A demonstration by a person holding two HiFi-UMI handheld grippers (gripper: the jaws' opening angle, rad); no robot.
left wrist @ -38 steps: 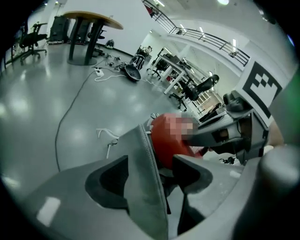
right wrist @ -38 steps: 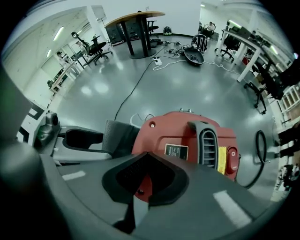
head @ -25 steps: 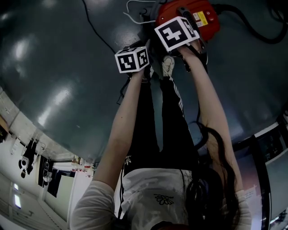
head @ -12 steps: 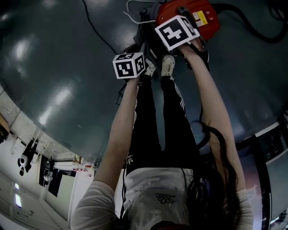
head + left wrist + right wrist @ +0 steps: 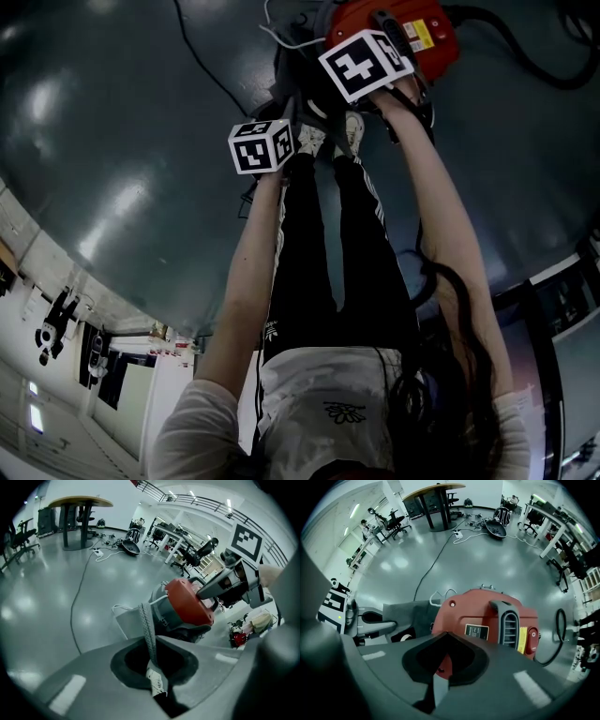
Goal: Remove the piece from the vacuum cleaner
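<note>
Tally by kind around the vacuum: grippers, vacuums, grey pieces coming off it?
Grippers: 2, the left gripper and the right gripper
Red vacuum cleaner: 1
Grey piece: 1
Total: 4

A glossy grey floor [image 5: 37,606] is reflecting ceiling lights [image 5: 191,493]; a round wooden table [image 5: 80,501] is standing by white walls [image 5: 119,501], desks [image 5: 169,532] and office chairs [image 5: 21,538] are lining the room, a cable [image 5: 80,583] is trailing across
</note>
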